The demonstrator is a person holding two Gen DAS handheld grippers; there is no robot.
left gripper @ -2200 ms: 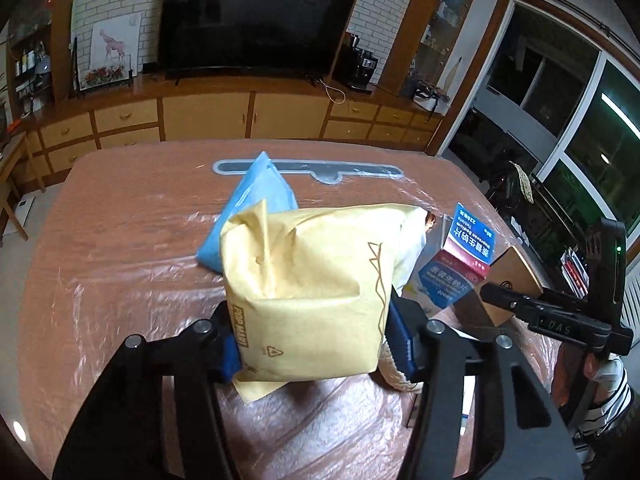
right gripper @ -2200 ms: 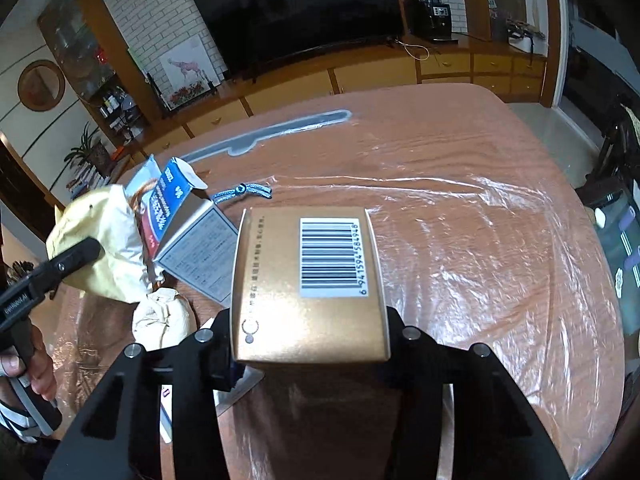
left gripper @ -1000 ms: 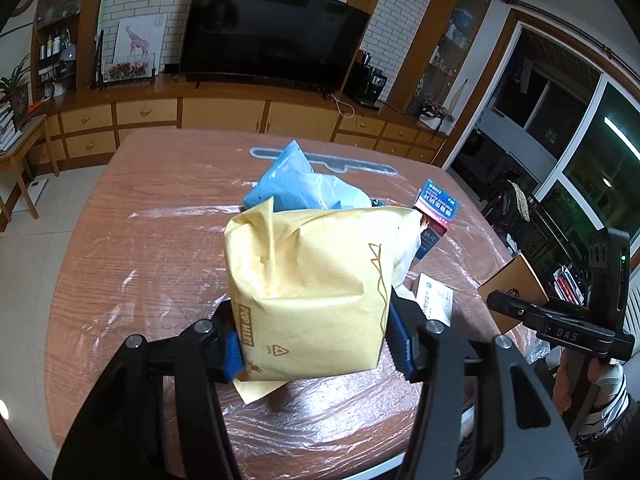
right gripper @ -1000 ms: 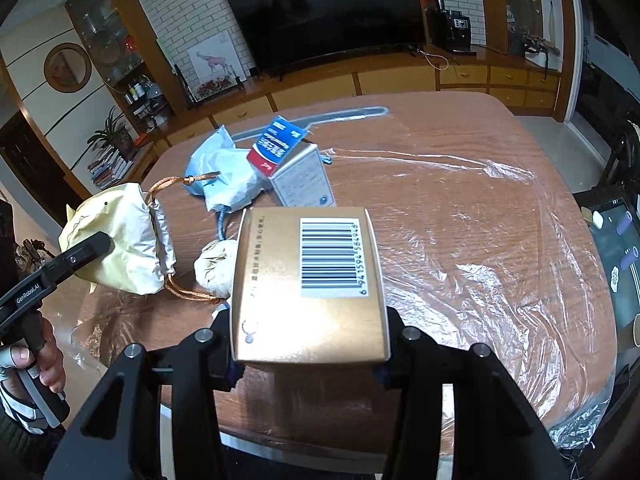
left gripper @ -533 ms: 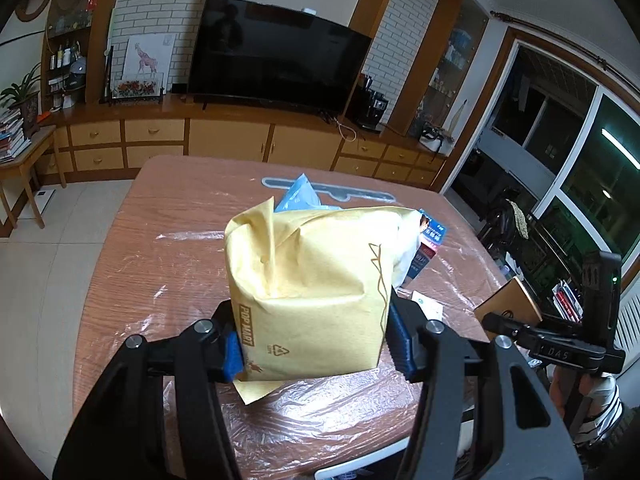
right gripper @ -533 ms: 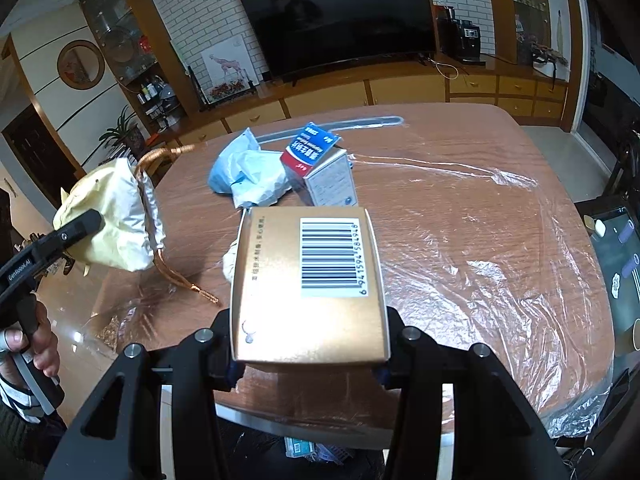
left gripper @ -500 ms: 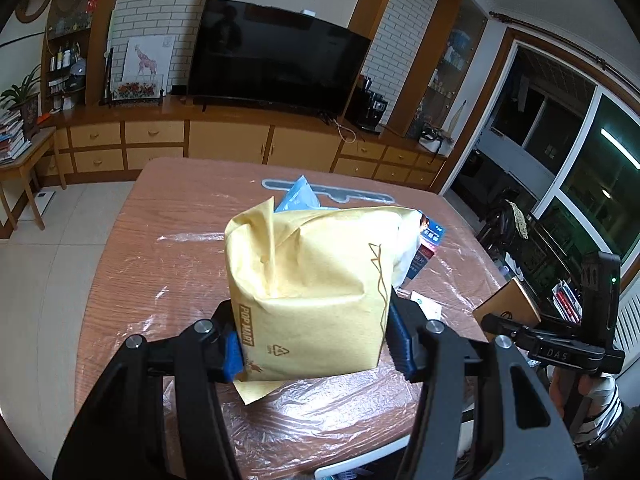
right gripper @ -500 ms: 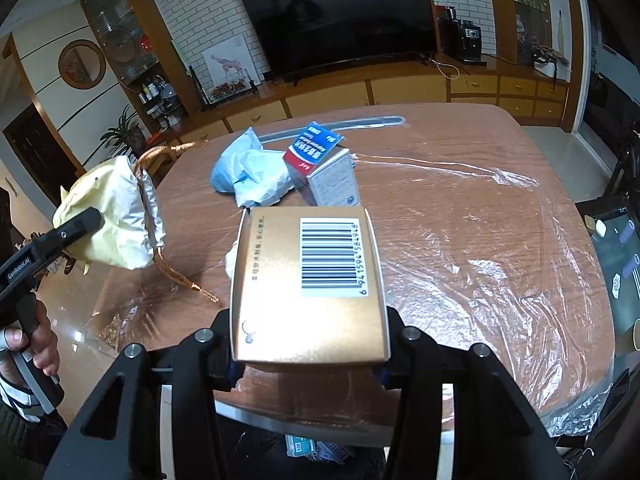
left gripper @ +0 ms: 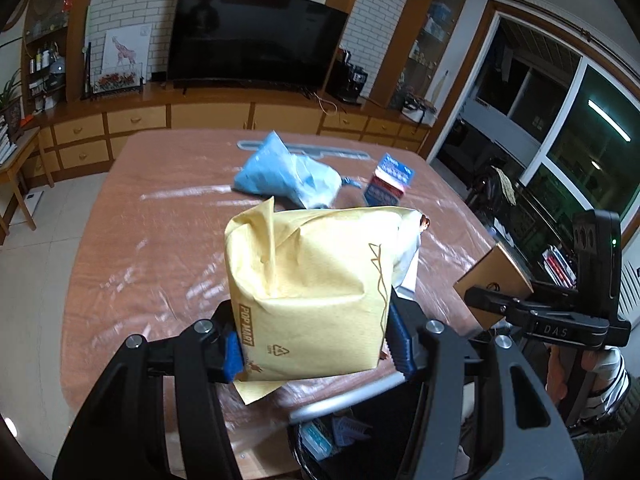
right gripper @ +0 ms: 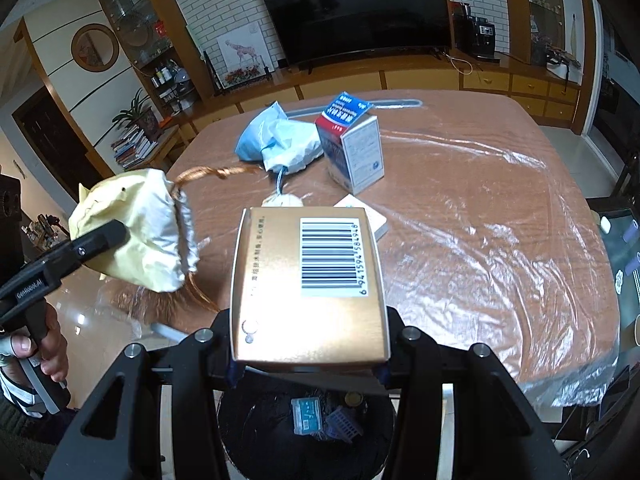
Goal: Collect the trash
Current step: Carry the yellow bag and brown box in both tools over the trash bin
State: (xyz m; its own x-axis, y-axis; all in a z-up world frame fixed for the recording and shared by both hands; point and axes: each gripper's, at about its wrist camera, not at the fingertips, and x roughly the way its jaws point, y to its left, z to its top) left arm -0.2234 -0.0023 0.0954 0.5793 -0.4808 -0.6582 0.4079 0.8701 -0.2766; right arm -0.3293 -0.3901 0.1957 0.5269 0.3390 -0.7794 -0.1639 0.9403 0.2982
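Note:
My left gripper (left gripper: 316,354) is shut on a yellow paper bag (left gripper: 308,292) with rope handles, held over the table's near edge. The same yellow bag (right gripper: 136,232) shows at the left of the right wrist view. My right gripper (right gripper: 306,368) is shut on a gold box (right gripper: 310,284) with a barcode on top; the gold box (left gripper: 494,284) also shows at the right of the left wrist view. Below both grippers stands a black trash bin (right gripper: 304,424) with small items inside. A crumpled blue bag (left gripper: 288,178) and a blue-and-red carton (left gripper: 386,180) lie further back on the table.
The wooden table (right gripper: 480,208) is covered in clear plastic film. A small white wad (right gripper: 282,200) and a flat white packet (right gripper: 376,220) lie behind the gold box. A person's hand (right gripper: 36,348) grips the left tool's handle. A cabinet with a TV stands behind the table.
Both grippers have pulled back from the table toward its near edge, each keeping its load. The trash bin has come into view beneath them.

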